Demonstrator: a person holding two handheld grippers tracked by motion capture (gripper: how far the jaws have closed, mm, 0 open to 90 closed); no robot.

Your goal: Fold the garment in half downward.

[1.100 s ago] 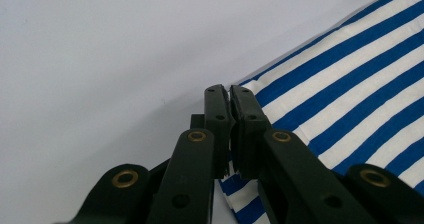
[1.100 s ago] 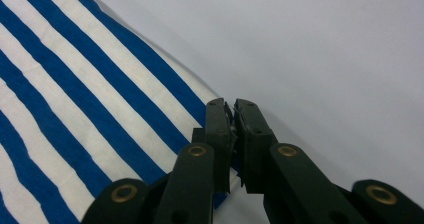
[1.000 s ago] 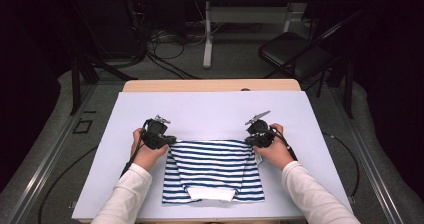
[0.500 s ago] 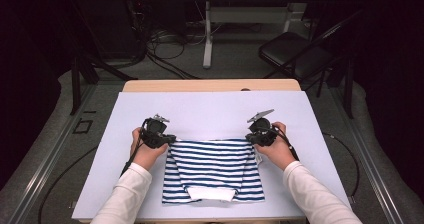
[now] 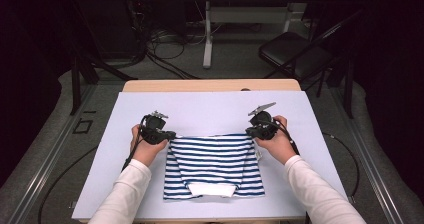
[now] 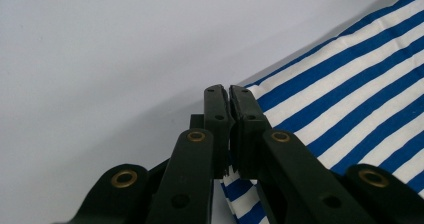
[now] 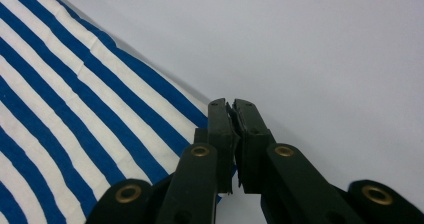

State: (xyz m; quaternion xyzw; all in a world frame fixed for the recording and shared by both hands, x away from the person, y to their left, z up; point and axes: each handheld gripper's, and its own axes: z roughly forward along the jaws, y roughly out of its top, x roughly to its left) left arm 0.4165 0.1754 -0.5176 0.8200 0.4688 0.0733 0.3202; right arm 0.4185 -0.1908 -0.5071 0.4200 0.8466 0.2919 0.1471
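Striped shirt (image 5: pixel 215 164) flat, collar toward person, grippers pinching far corners

- Folded cotton garment (image 5: pixel 212 164), centre of the high view: blue and white horizontal stripes, plain white band at lower edge.
- Flat table cover (image 5: pixel 210 111): pale lavender-grey.
- Two-jaw grippers (image 6: pixel 229 129): black, brass-coloured rivets.

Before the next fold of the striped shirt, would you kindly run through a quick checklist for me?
1. Left hand-held gripper shut on the striped shirt corner: ok.
2. Right hand-held gripper shut on the other far corner: ok.
3. Far edge taut between the two: ok.
4. Bare table beyond the shirt: ok.
5. Cloth layers caught in each grip: cannot tell.
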